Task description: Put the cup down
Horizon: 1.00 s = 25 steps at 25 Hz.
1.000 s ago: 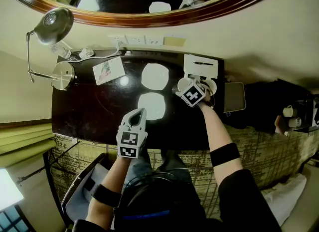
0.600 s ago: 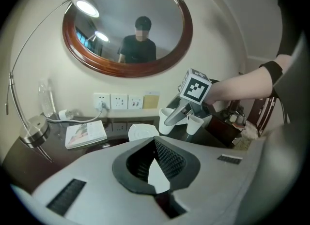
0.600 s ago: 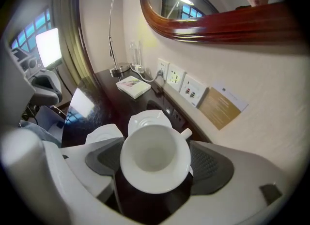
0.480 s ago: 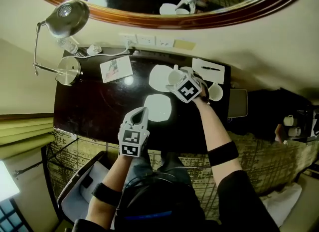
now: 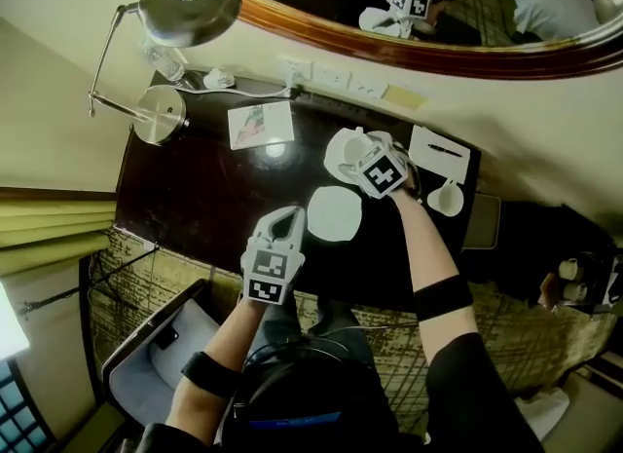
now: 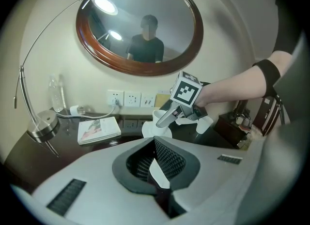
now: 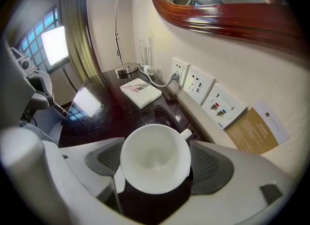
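The right hand-held gripper (image 5: 364,153) is grasping a white teacup (image 7: 155,158) by its sides. It is holding the teacup upright over the far saucer (image 5: 338,155) on the dark counter (image 5: 195,198). Whether cup and saucer are touching is unclear. The left hand-held gripper (image 6: 156,166) is hovering clenched and empty beside the near saucer (image 5: 334,213).

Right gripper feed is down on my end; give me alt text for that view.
An empty white cup is clamped between the pads of the right gripper, its handle toward the wall. Below lies a dark desk with a booklet and a lamp base. Wall sockets sit beyond.
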### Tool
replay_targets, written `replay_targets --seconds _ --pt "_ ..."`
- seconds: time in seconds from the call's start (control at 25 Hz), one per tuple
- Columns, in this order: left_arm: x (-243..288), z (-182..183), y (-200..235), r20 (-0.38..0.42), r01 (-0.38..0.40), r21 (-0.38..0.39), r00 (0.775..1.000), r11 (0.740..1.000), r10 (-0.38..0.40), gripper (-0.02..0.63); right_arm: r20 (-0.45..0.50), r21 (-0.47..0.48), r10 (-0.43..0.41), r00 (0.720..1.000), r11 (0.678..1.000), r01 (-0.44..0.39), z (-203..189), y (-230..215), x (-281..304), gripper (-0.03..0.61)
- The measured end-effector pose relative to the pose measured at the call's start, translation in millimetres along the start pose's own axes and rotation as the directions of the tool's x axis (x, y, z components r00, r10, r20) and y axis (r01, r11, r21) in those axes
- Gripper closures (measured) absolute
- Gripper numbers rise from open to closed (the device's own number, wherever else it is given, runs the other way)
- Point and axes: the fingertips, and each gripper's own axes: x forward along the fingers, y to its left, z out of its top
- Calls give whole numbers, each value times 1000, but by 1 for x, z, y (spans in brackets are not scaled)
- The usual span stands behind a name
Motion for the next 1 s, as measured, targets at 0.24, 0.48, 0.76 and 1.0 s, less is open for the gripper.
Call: replay_targets --seconds 0.24,0.48,0.76,1.0 --pt "0 -1 11 0 -10 -15 1000 1000 10 620 3 9 2 1000 1000 -2 5 -1 9 149" --pt "4 1 18 -1 -12 -18 1000 1000 12 620 -11 -39 -1 1000 999 0 6 -1 10 146" --pt "10 7 16 -1 -7 -15 1000 1000 7 620 -6 -48 -2 1000 999 2 6 0 11 109" --pt "7 13 13 1 -13 -11 1000 1000 13 620 2 -11 -1 1000 1000 1 2 3 2 97"
